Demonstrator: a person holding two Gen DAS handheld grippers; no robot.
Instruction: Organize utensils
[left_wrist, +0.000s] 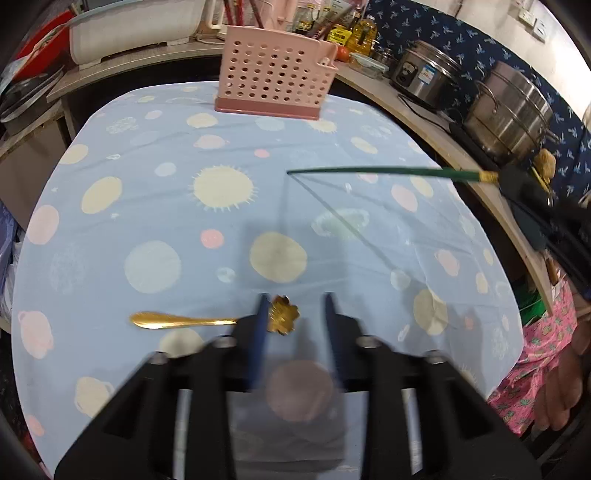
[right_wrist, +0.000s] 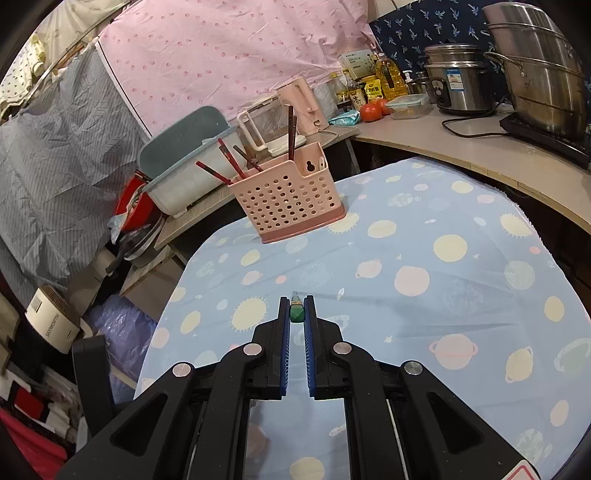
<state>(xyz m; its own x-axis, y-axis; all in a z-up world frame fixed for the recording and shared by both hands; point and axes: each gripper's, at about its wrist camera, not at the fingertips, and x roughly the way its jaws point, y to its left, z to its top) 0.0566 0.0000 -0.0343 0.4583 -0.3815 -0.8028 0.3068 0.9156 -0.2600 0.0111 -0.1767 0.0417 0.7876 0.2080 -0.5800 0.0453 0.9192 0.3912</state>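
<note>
Left hand-held gripper (left_wrist: 295, 301): jaws partly apart, gripping nothing. Blurred in its own view, so whether either blue pad touches anything cannot be told.

Gold spoon (left_wrist: 207, 319): flat on the blue planet-print cloth (left_wrist: 147, 184) covering the bench. Flower-shaped bowl just inside the left finger (left_wrist: 261, 317) of the left hand-held gripper; handle running out past that finger to the left. The finger crosses over the spoon's neck.

Right hand-held gripper (right_wrist: 296, 310): jaws nearly closed, clamped on the thick end of a green chopstick (right_wrist: 297, 313). In the left wrist view the same chopstick (left_wrist: 369, 171) reaches in from the right, above the cloth and well ahead of the left hand-held gripper, its tip pointing left; gold band near the held end.

Pink perforated utensil holder (right_wrist: 291, 195): upright at the far edge of the cloth, well ahead of both hand-held grippers. Several dark red chopsticks (right_wrist: 231, 162) stand in it, leaning.

Back counter, beyond and to the right of the holder: steel pots (right_wrist: 535, 66), rice cooker (right_wrist: 458, 81), oil bottle (right_wrist: 388, 74), tomatoes (right_wrist: 371, 110), clear lidded container (right_wrist: 408, 105).

Person's hand (left_wrist: 561, 391): lower right of the left wrist view, beside pink patterned fabric.
</note>
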